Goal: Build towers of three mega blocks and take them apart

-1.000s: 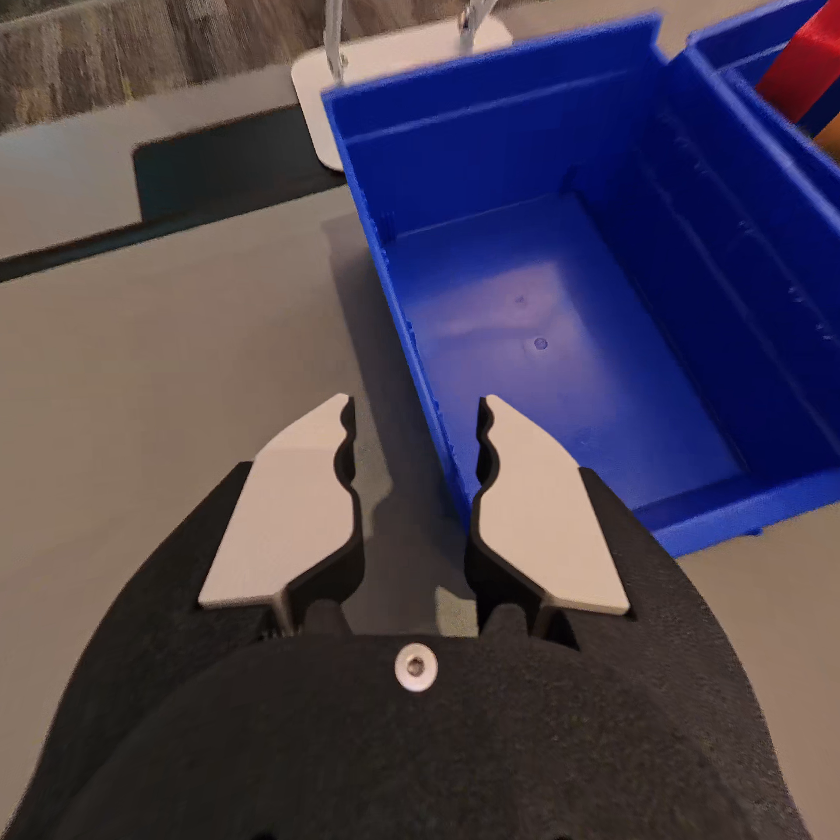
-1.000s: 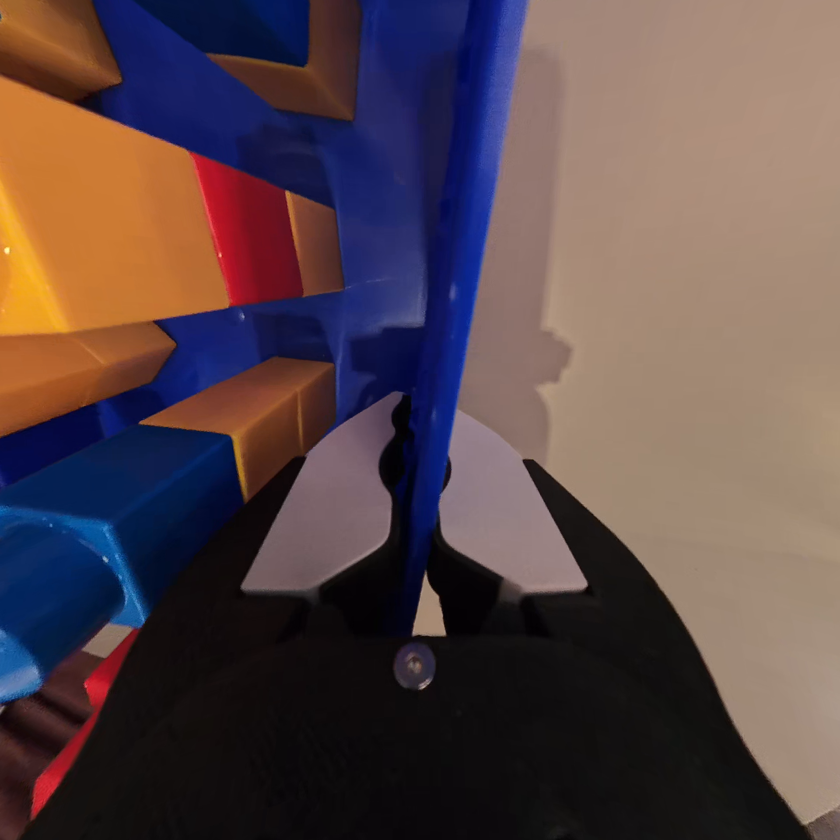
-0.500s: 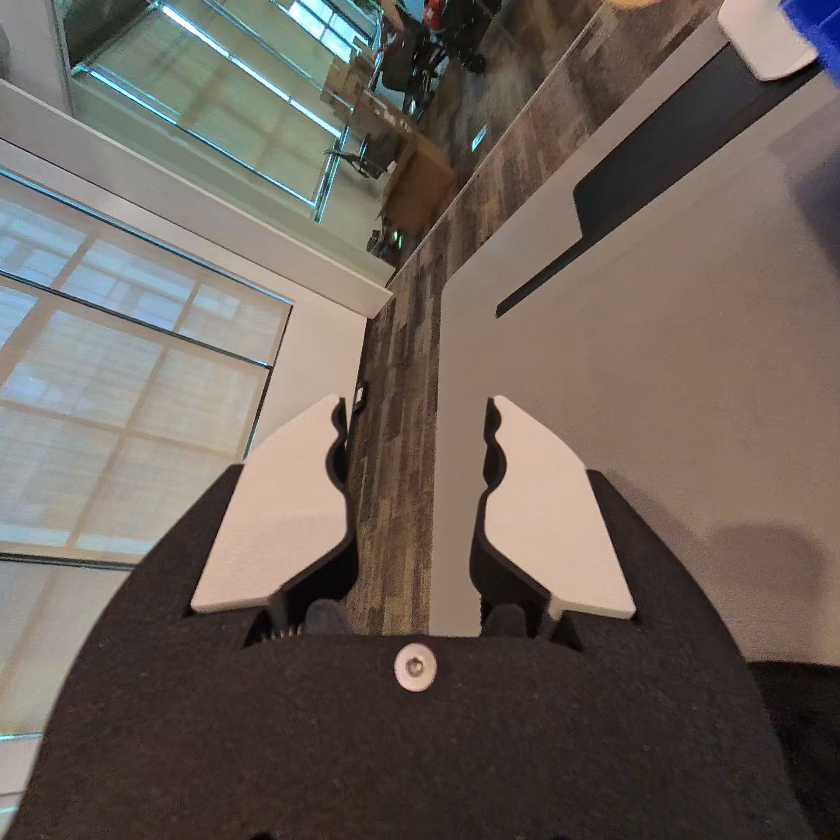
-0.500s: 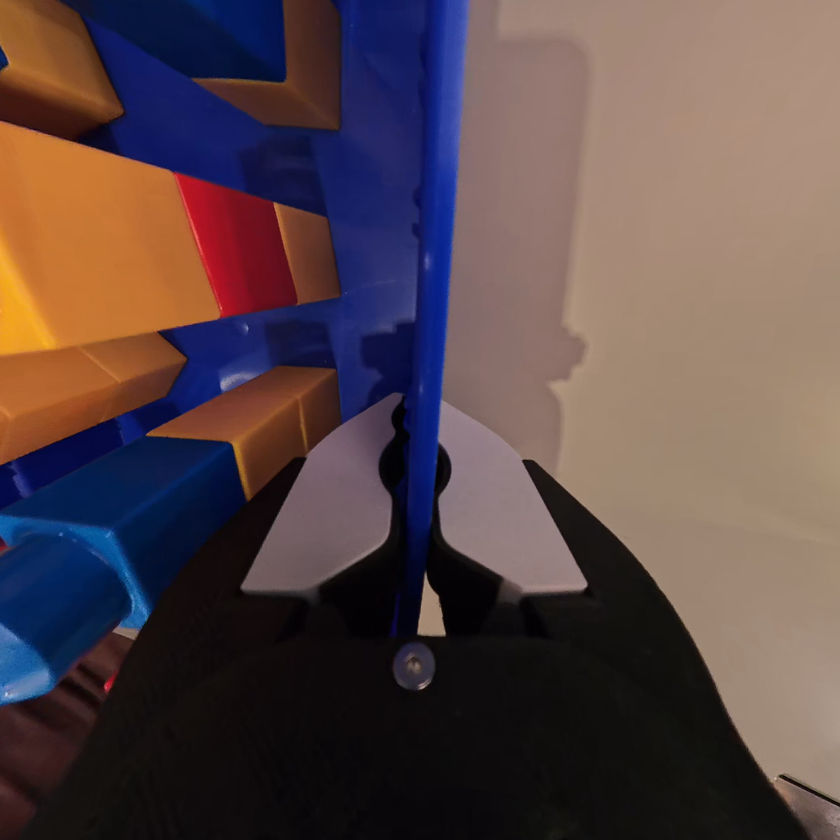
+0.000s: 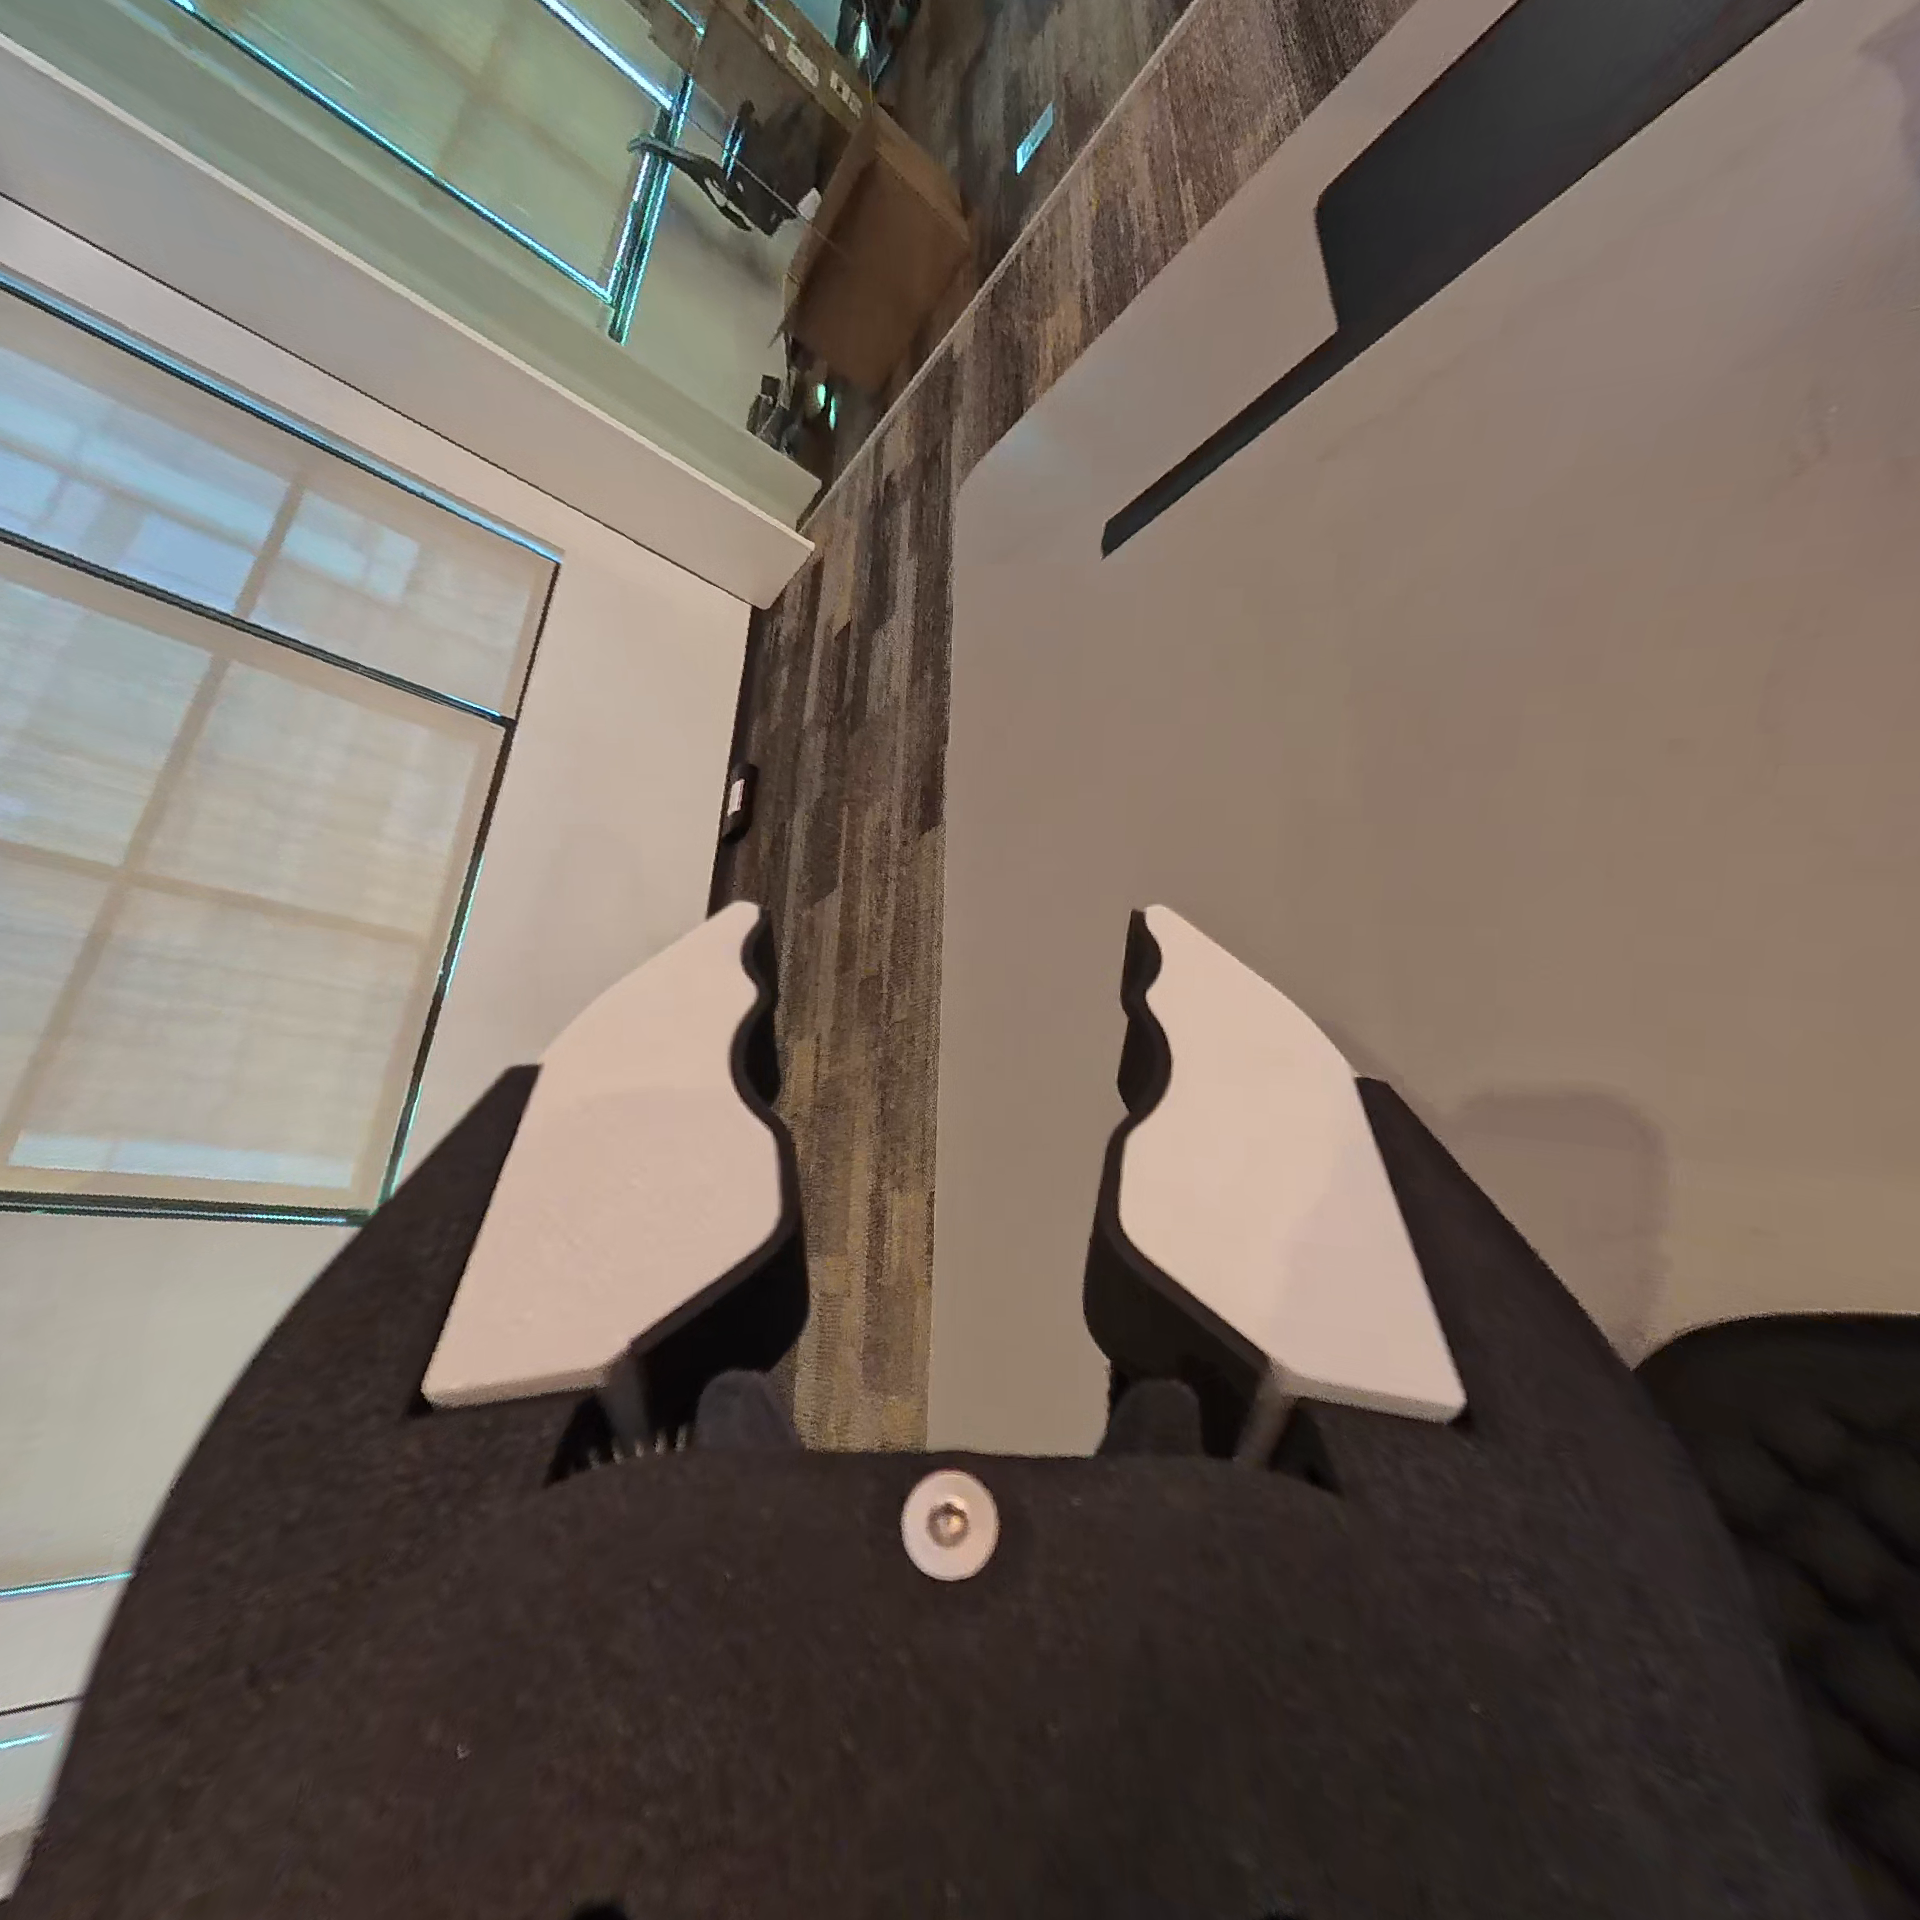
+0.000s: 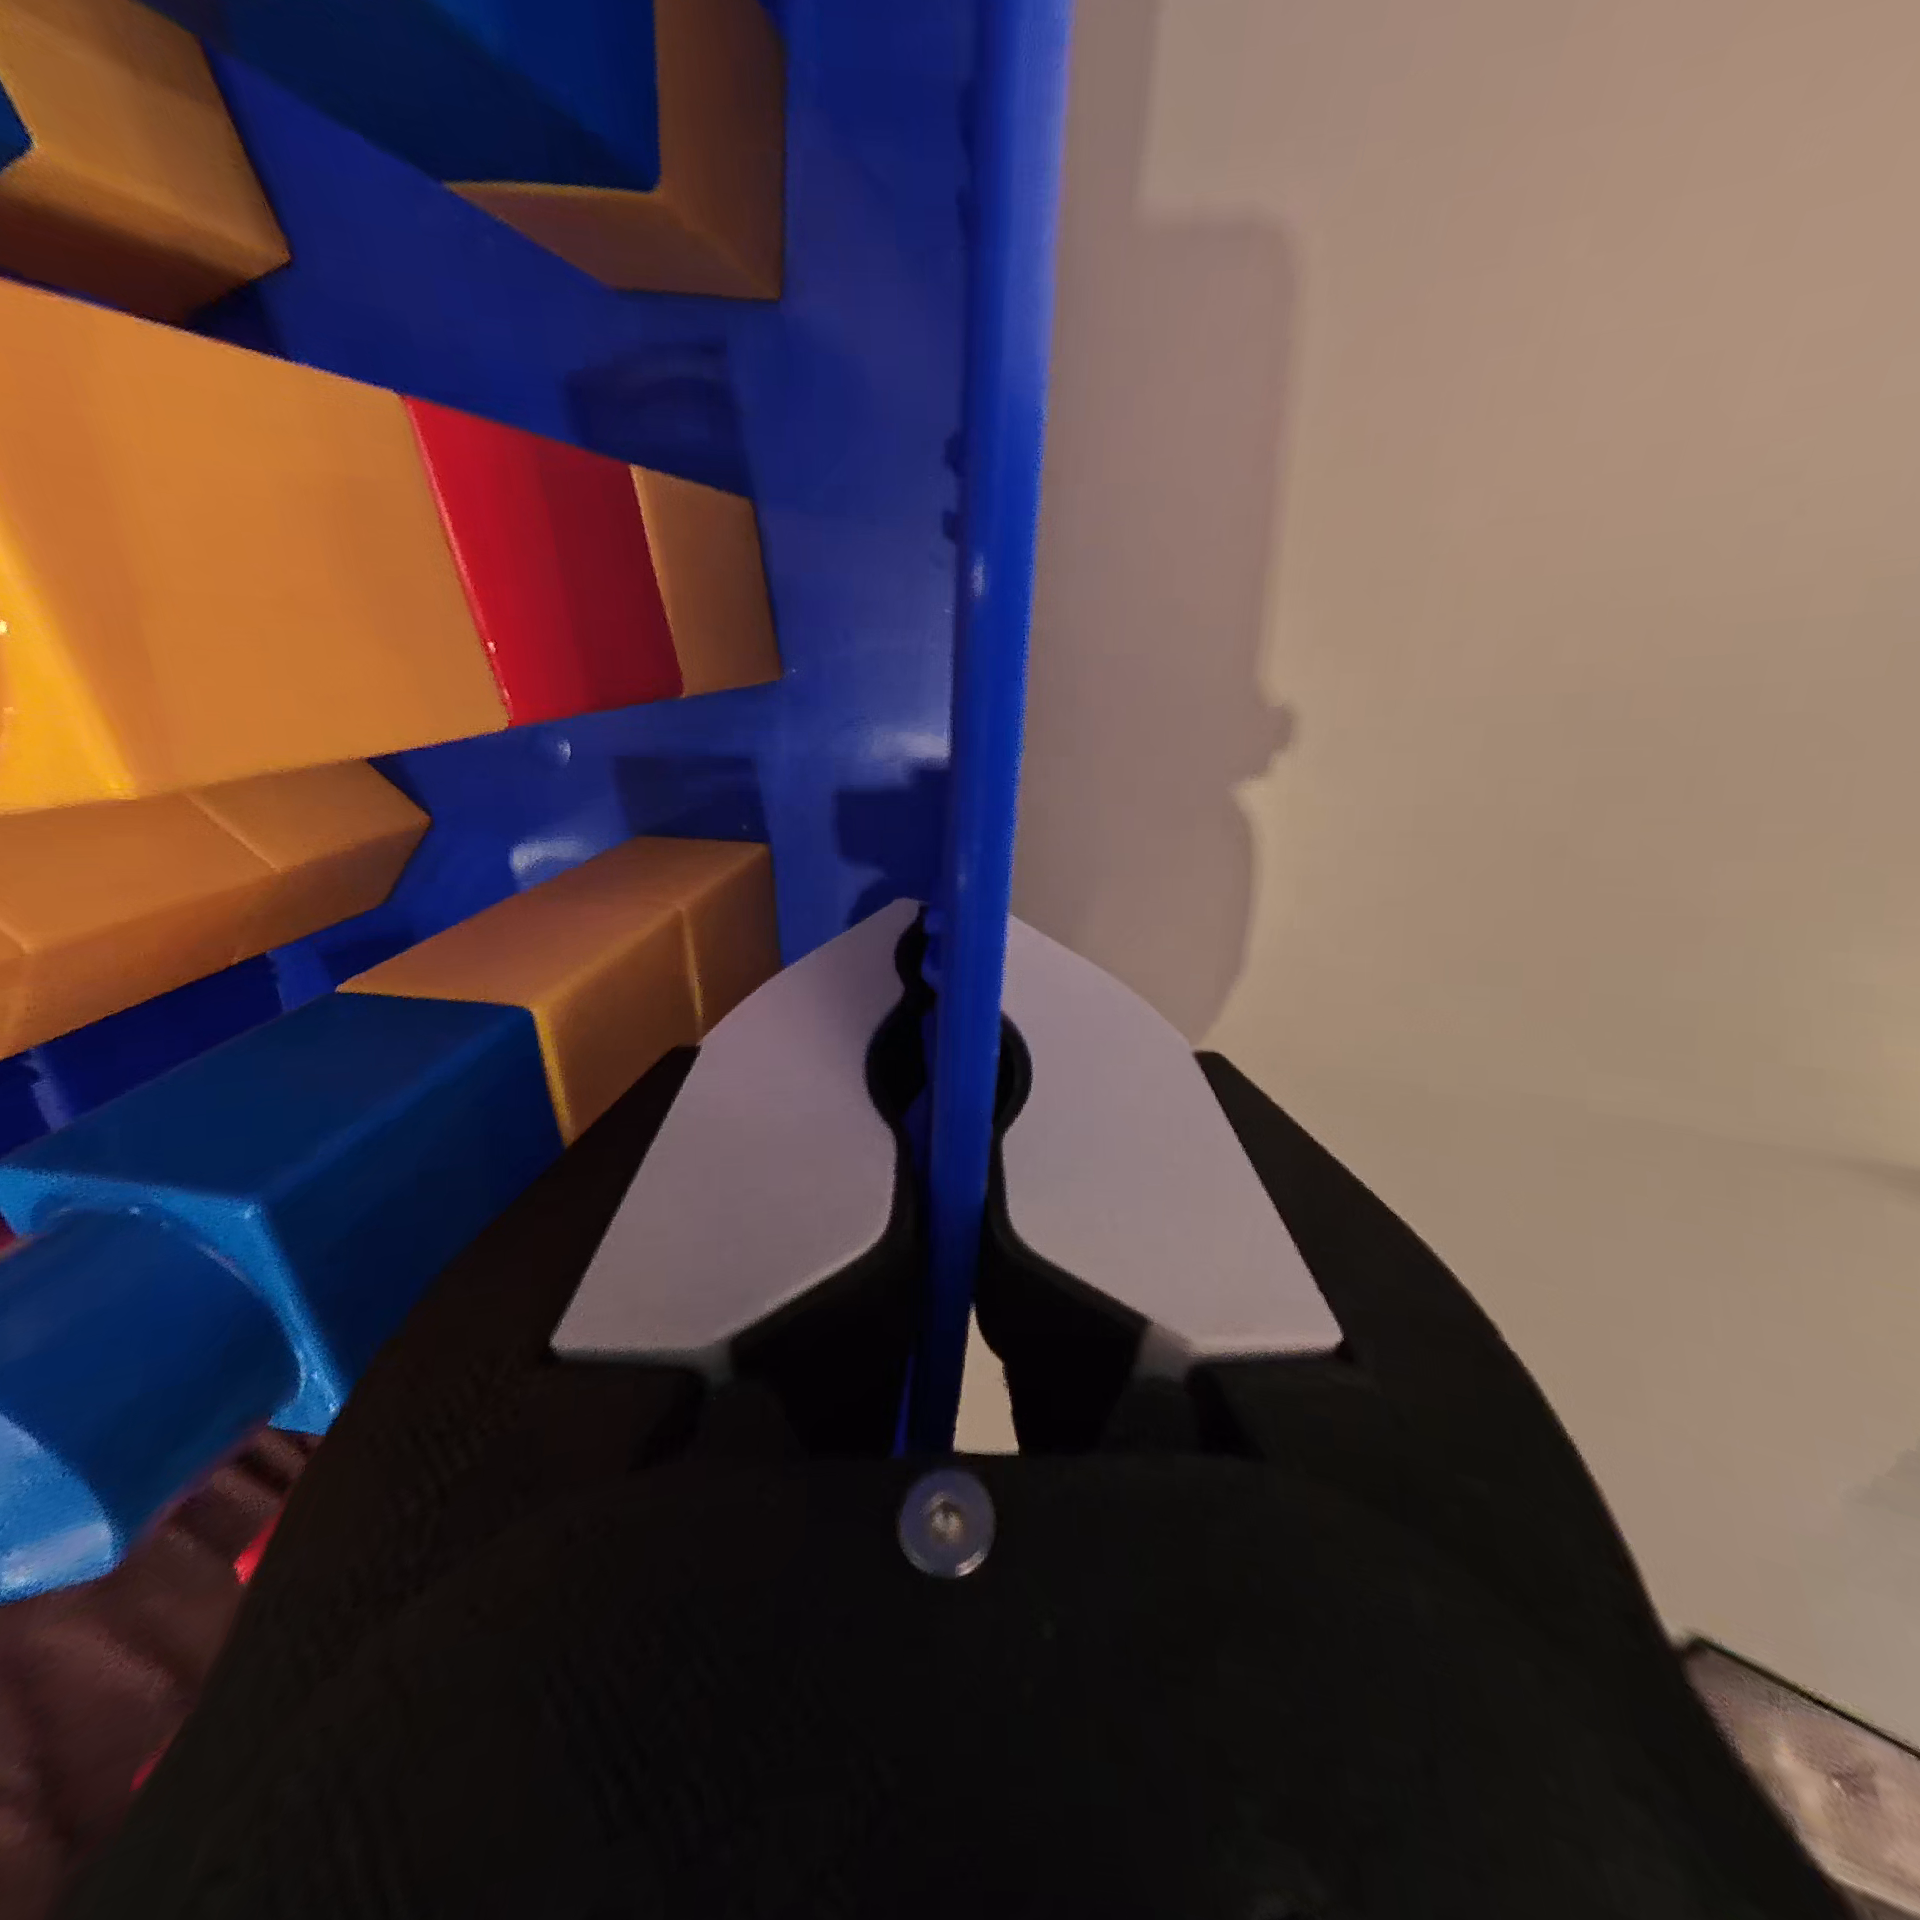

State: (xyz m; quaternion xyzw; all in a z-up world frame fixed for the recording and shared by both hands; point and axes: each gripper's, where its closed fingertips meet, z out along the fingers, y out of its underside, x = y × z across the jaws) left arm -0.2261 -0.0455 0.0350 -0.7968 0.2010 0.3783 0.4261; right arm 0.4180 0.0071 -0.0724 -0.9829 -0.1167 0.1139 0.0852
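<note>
The mega blocks (image 6: 312, 582) lie in a heap inside a blue bin (image 6: 862, 416), all of them to the left of my right gripper (image 6: 961, 935). Closest to my fingers, low on the left, is a bar made of a blue block (image 6: 260, 1122) joined to an orange block (image 6: 613, 966). Farther ahead lies a longer run with a red block (image 6: 540, 582) set between orange ones, and more orange pieces crowd the far left and the top of the pile. My right gripper is clamped on the bin's thin side wall (image 6: 997, 623): the wall runs straight up between my two pale fingers (image 6: 769, 1143), and both press against it, one inside the bin and one outside. Beyond the wall, to my right, is bare beige table (image 6: 1558, 727) carrying the gripper's shadow.

My left gripper (image 5: 951, 914) points elsewhere, with its fingers spread wide and nothing between them. Past its tips I see the table's edge (image 5: 1351, 831), a strip of grey carpet (image 5: 862, 831), and windows (image 5: 229, 831) off to the left.
</note>
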